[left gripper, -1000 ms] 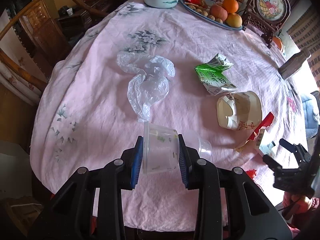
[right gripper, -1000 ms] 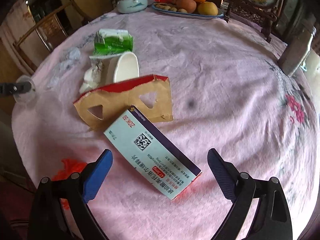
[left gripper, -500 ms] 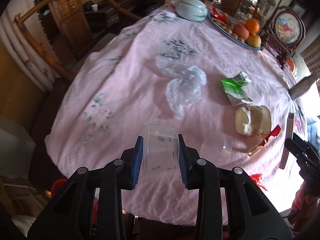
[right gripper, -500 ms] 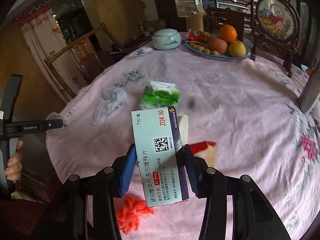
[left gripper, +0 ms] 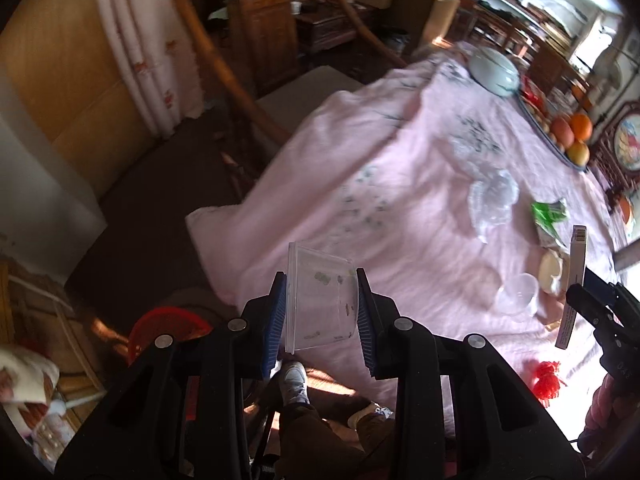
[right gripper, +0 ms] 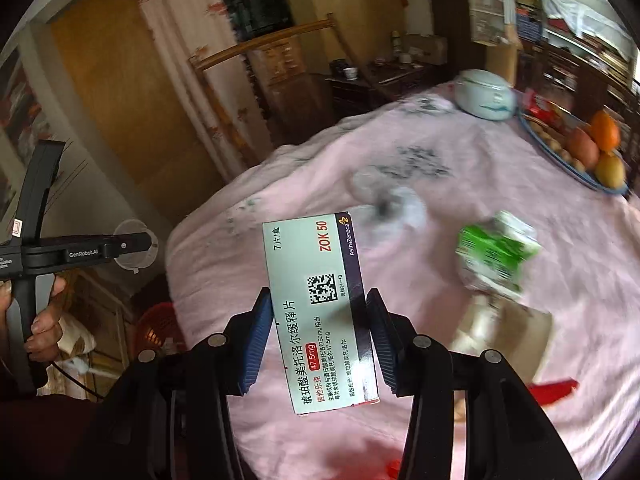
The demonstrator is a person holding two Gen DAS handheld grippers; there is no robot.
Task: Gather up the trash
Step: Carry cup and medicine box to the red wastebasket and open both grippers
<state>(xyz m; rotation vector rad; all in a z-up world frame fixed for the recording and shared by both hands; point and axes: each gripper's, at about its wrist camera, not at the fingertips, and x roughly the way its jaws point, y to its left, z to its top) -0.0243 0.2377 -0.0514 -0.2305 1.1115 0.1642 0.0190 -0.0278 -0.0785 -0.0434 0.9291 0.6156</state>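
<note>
Partly blurred, green carton (right gripper: 496, 252) beyond medicine box (right gripper: 320, 304).

Clear, thin plastic container (left gripper: 321, 304) — smudged, faintly glossy. Printed cardboard medicine box (right gripper: 320, 308), smooth and matt. The pink tablecloth (left gripper: 400, 184) is soft, creased cloth — beside it a crinkled, shiny clear plastic bag (left gripper: 491, 200).

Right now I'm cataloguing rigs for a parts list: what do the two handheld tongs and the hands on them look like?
Both tongs, left and right, are matte black plastic with round silver screws and ribbed blue pads. From the right wrist view, the left unit's side carries white "GenRobot.AI" lettering, a black pistol handle and a thin black cable. The left hand is bare; the sleeve near the right tongs looks pink.
</note>
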